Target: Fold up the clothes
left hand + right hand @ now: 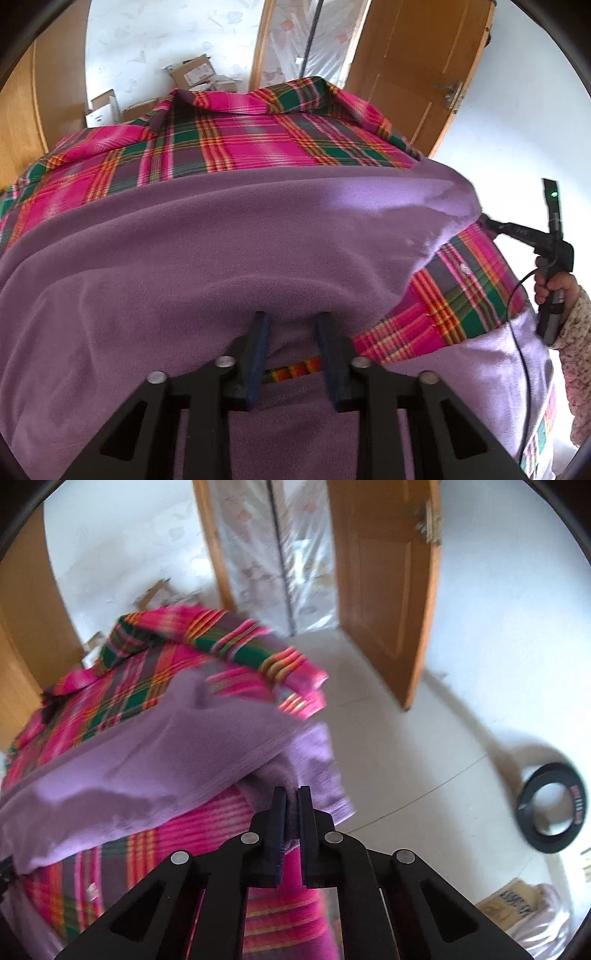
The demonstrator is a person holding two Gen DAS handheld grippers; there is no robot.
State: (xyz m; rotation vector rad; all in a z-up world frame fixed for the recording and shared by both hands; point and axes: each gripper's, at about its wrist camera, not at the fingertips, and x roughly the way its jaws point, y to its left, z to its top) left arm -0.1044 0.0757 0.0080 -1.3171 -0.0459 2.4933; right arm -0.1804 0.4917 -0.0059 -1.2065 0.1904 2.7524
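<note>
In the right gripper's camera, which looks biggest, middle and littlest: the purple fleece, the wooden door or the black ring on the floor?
1. Purple fleece garment, though it is nearest the camera.
2. Brown wooden door.
3. Black ring on the floor.

The right wrist view was blurred by motion, esp. the purple fleece garment [155,760] and the plaid bedcover [207,657] near its far corner. The left gripper [291,321] had its fingertips sunk in a fleece fold, so what they pinched, if anything, could not be told. The right gripper [291,794] tips were partly buried in cloth too. The person's hand [554,284] was cut by the frame edge. Print on the black ring [550,808] and the boxes [195,74] was too small to read.
</note>
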